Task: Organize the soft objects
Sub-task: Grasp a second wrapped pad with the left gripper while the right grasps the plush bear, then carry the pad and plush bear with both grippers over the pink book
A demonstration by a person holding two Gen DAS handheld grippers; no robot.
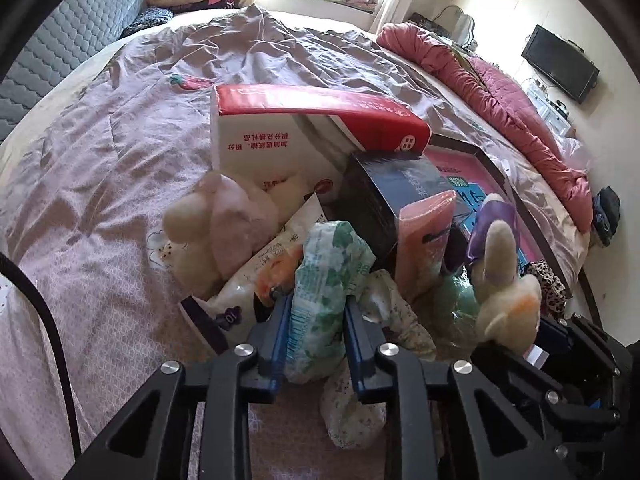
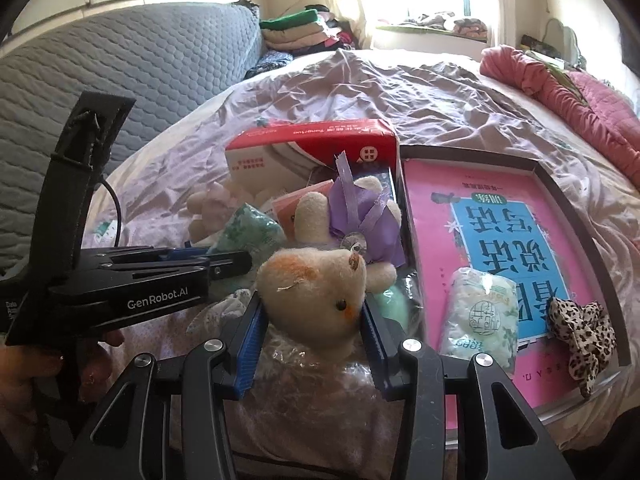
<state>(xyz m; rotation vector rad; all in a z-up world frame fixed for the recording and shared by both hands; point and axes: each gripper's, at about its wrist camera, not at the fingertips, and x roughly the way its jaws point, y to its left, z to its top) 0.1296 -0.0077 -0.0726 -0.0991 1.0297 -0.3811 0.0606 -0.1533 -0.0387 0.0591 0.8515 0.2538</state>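
Note:
My left gripper (image 1: 316, 312) is shut on a green-and-white tissue pack (image 1: 328, 280), held over the pile on the bed. My right gripper (image 2: 316, 312) is shut on the head of a cream plush bear in a purple dress (image 2: 316, 280); the bear also shows in the left wrist view (image 1: 504, 296). A pink tray (image 2: 432, 240) to the right holds another tissue pack (image 2: 480, 316) and a leopard-print scrunchie (image 2: 580, 328). A second cream plush (image 1: 212, 228) lies left of the pile. The left gripper shows in the right wrist view (image 2: 224, 258).
A red-and-white box (image 1: 304, 132), a dark box (image 1: 396, 196), a pink tube (image 1: 424, 240) and a snack bag (image 1: 260, 276) crowd the pile. Floral cloth (image 1: 384, 312) lies below. A pink quilt (image 1: 500, 92) lines the bed's right edge; a grey headboard (image 2: 120, 80) stands left.

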